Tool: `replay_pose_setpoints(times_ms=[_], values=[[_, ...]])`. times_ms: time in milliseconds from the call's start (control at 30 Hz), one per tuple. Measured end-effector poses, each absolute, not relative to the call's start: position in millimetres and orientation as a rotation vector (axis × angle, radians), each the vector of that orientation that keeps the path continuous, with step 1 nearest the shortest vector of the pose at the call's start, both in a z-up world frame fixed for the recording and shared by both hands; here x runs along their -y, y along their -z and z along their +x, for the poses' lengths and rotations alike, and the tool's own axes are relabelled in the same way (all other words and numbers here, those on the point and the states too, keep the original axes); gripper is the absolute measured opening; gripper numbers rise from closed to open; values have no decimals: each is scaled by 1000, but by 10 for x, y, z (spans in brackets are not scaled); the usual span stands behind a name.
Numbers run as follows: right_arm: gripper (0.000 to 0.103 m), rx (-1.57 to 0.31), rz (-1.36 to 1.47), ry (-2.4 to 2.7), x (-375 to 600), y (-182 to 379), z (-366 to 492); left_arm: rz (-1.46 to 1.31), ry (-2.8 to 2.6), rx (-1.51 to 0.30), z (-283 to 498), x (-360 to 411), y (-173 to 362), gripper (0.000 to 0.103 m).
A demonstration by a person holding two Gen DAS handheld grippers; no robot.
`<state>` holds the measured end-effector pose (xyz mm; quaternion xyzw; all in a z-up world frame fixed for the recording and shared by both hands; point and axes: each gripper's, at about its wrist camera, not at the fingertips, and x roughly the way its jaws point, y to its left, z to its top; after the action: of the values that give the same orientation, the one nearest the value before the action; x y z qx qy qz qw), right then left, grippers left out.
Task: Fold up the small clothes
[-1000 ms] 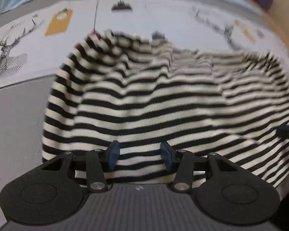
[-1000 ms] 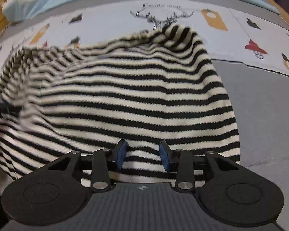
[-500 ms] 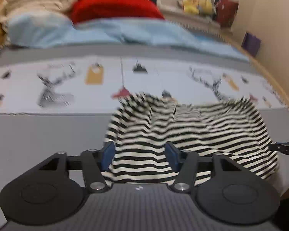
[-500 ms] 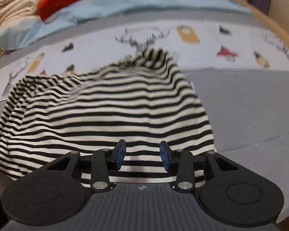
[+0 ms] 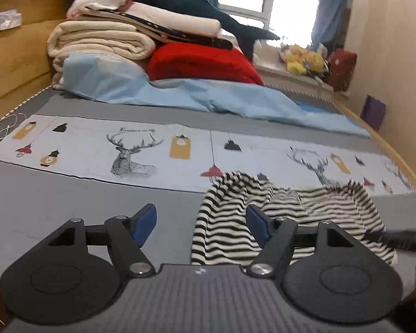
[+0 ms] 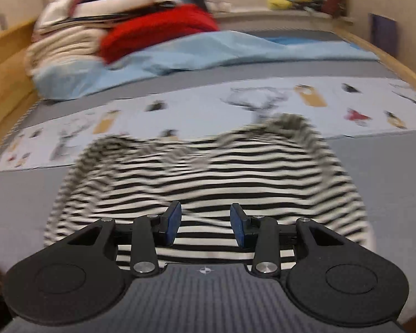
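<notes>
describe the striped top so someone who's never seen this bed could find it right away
Start at the bed with the grey cover and follow the pale printed band with deer drawings across it. The striped top lies crumpled at the near edge of that band, partly on the grey. It is the only black-and-white striped piece; the folded pile and red blanket sit far back.

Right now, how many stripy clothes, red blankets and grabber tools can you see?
Stripy garment: 1
Red blanket: 1
Tools: 2, the left tool and the right tool, both open
Total: 4
</notes>
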<state>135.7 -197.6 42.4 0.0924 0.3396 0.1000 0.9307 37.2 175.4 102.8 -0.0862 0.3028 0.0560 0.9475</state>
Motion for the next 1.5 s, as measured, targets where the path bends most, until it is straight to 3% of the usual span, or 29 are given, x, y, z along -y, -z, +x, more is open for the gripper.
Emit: replay_pose_setpoints(times_ms=[33,100,433,533,633,1133,1367,1433,1500], values=[[19,-686,178,-246,1836,-428,1339,-195,-119,-606,357,-1799,-1034,76],[1,-675,145,-340,1530,-420,1298,-247,-131,-581,323,-1892,-1058,77],[7,-708,-133,-672,280,-123,1236,-332,-141,-581,307,-2148,-1056,78],[29,-711,-184,-686,94,-35,1270,-343,-141,-588,341,-2185,-1037,78],[36,-699,-233,-709,-86,31,1266,-345,-144,-598,369,-2190,-1021,79],[41,-672,-574,-816,-726,495,1273,-369,-151,-636,468,-2312,-932,79],[40,-651,-586,-836,-787,549,1298,-398,-154,-642,483,-2360,-918,79],[18,-646,-577,-841,-792,545,1331,-388,-151,-651,499,-2350,-911,79],[10,-647,-544,-822,-768,507,1384,-386,-145,-668,537,-2362,-890,80]])
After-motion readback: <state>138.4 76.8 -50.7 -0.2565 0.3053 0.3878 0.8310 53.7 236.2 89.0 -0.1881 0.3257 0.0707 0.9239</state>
